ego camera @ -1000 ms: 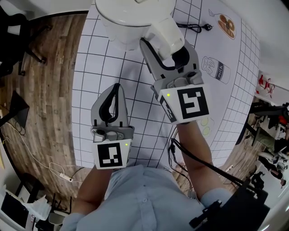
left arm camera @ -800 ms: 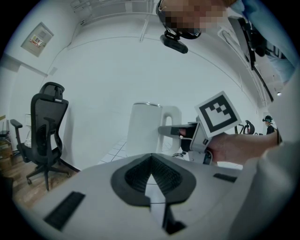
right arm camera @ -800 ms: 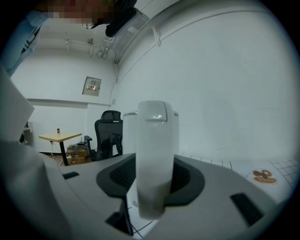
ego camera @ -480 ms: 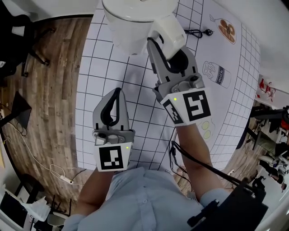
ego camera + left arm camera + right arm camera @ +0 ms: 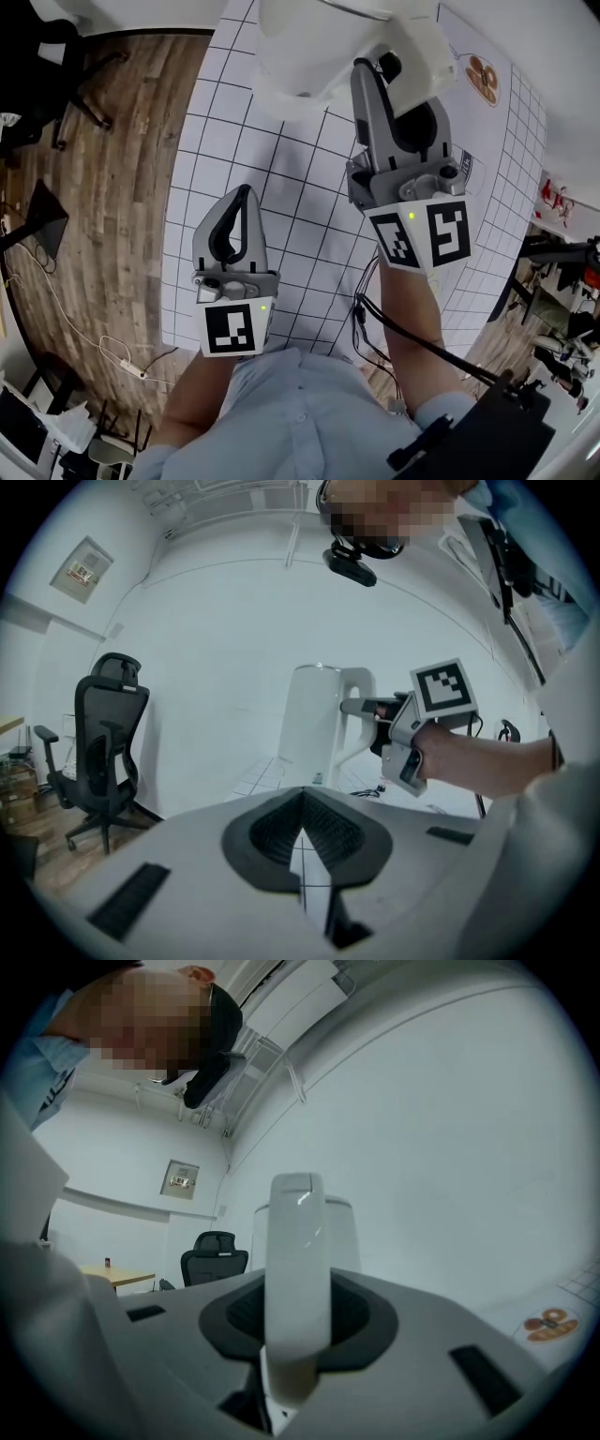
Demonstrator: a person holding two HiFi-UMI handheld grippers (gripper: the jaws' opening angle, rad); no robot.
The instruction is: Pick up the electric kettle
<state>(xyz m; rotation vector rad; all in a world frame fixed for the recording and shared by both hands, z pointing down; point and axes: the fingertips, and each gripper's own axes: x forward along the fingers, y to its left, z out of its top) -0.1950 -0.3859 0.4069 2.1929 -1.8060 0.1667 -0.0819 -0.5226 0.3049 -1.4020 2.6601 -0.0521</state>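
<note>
Right gripper view, tool (image 5: 296, 1324) closing on handle (image 5: 295, 1241)

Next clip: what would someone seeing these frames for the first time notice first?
A big white electric kettle fills the top of the head view over the gridded table. The right gripper reaches up to it, jaws closing on its handle, which stands between them. Lower left, the left gripper hangs idle, jaws together and empty.
</note>
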